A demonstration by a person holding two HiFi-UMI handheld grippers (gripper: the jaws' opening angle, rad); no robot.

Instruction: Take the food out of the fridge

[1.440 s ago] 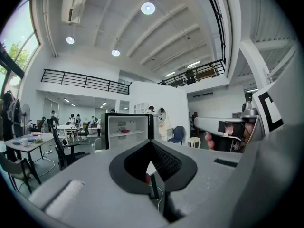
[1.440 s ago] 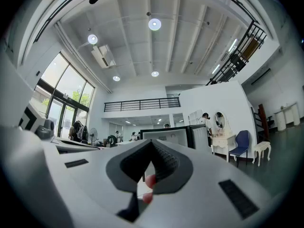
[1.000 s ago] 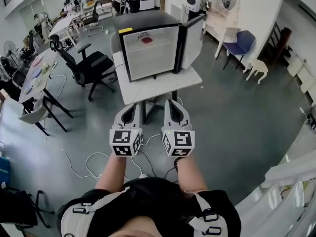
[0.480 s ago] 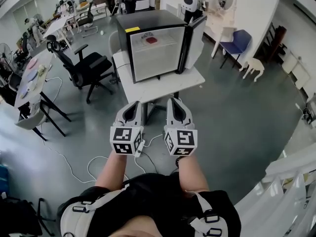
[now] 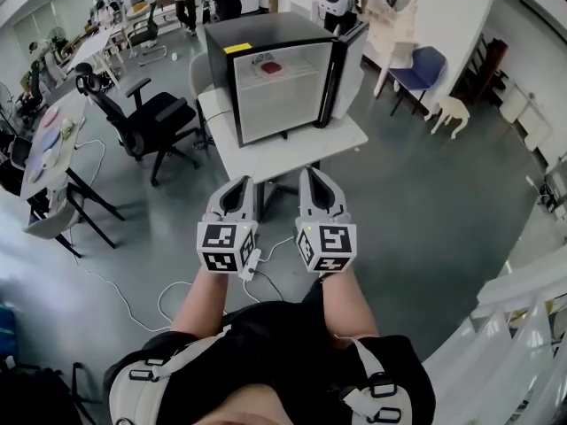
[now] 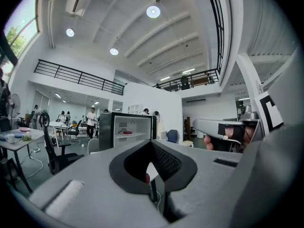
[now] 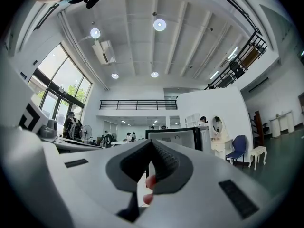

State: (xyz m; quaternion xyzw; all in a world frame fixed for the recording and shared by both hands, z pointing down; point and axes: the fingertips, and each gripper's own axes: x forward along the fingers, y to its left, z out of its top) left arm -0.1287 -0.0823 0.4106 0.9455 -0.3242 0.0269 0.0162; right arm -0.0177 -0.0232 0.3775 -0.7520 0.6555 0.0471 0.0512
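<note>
Wide grey floor (image 5: 425, 220) and a high white ceiling with round lamps make up an open workshop hall, with desks and people far off at the back; a black office chair (image 5: 146, 113) stands left of the work spot and a blue chair (image 5: 423, 67) well off to the right. Ahead, a white bench (image 5: 292, 153) carries a small black fridge (image 5: 279, 78), its door (image 5: 347, 73) swung open to the right. On the upper shelf inside lies the food (image 5: 268, 67), a small reddish item on what seems a flat pale dish; it is too small to tell more. It looks light and probably cold; a dish would be stiff and perhaps slick, so the near rim seems the best hold, kept level so nothing slides off. Both tools are well short of the bench; the left gripper (image 5: 243, 182) and the right gripper (image 5: 310, 174) have jaws pressed together with nothing between them.
</note>
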